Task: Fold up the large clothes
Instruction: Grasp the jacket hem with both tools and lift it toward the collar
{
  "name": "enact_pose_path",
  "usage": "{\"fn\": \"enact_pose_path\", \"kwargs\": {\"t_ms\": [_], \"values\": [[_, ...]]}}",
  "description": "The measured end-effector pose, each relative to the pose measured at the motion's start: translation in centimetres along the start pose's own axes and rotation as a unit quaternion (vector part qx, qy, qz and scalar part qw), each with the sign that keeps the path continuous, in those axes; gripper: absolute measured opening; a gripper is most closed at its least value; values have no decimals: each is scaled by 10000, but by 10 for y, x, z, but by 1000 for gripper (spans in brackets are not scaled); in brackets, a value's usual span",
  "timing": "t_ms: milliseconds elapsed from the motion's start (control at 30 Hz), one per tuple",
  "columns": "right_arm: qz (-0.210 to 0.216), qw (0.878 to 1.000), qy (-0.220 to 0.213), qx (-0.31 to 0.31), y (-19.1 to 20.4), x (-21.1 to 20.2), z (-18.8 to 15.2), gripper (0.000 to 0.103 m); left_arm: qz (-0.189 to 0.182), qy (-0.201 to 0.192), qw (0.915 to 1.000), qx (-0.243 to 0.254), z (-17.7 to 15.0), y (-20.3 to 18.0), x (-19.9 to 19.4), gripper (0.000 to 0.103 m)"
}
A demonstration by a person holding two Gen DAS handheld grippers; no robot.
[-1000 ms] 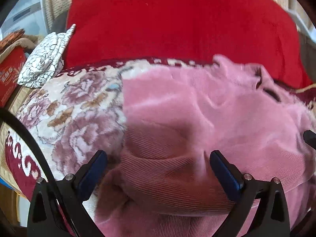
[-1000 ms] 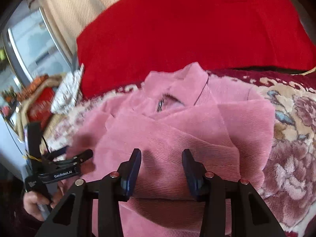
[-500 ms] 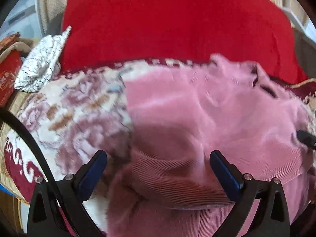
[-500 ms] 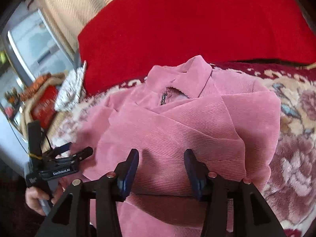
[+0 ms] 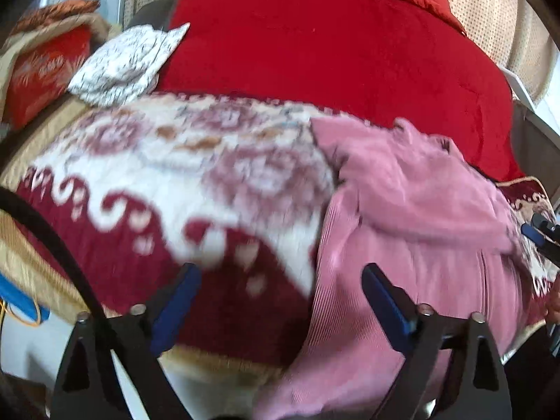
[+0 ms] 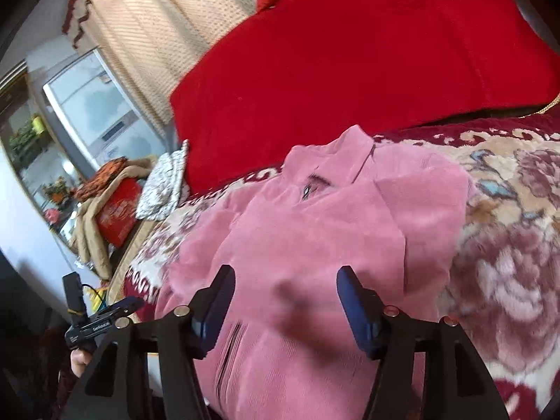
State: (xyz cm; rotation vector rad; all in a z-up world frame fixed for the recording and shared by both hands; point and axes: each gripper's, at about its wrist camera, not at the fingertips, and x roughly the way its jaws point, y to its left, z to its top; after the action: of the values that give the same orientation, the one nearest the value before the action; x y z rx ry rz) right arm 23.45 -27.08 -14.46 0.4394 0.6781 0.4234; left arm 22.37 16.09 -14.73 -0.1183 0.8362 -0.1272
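A pink corduroy garment (image 6: pixel 315 231) lies partly folded on the flowered blanket (image 6: pixel 507 252), its collar towards the red quilt. In the left wrist view the garment (image 5: pixel 413 231) fills the right side. My left gripper (image 5: pixel 280 294) hovers over the blanket (image 5: pixel 168 182) at the garment's left edge. Its jaws are closing, and its pads press on nothing. My right gripper (image 6: pixel 287 301) hangs over the garment's lower part. Its jaws are opening, with cloth below them but not pinched. The left gripper (image 6: pixel 115 311) also shows at the lower left of the right wrist view, held by a hand (image 6: pixel 78 360).
A big red quilt (image 5: pixel 332 52) lies behind the garment. A white crackle-patterned cushion (image 5: pixel 129 63) and a red box with a heap of cloth (image 5: pixel 38 70) sit at the far left. A cream curtain (image 6: pixel 147 35) and a grey fridge (image 6: pixel 98 115) stand beyond the bed.
The left gripper has swung left off the garment to the blanket at its edge, and its jaws have narrowed a little. The right gripper's jaws have spread wider over the cloth.
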Motion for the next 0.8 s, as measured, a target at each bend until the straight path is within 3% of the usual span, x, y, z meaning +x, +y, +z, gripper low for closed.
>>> {"fn": "enact_pose_path", "kwargs": {"t_ms": [67,200,233,367,433,467,533,700,800], "values": [[58,10000,34,-68,2,-11,-14,64,-61,188,9998,69,-15,-1,0,80],[77,9997,181,-155,0,-35,-44,65,-219,666,9969,343,-44,-10,8,47],[66,9996,223,-167,-2,-40,-50,65,-197,774,9959,423,-50,-12,10,46],[-65,9980,588,-241,-10,-57,-78,65,26,959,9942,480,-67,-14,14,49],[-77,9967,775,-222,-15,-61,-86,65,102,1074,9936,345,-71,-6,15,70],[-84,9956,916,-184,-19,-63,-92,67,85,1083,9937,284,-72,-3,15,71],[-158,9940,1072,-122,-26,-64,-99,75,-68,1203,9925,195,-75,1,19,73],[-376,9861,1611,176,-45,-62,-122,75,-528,1731,9834,118,-85,4,39,73],[-530,9773,2039,226,-51,-49,-136,75,-652,1814,9812,46,-87,7,44,73]]}}
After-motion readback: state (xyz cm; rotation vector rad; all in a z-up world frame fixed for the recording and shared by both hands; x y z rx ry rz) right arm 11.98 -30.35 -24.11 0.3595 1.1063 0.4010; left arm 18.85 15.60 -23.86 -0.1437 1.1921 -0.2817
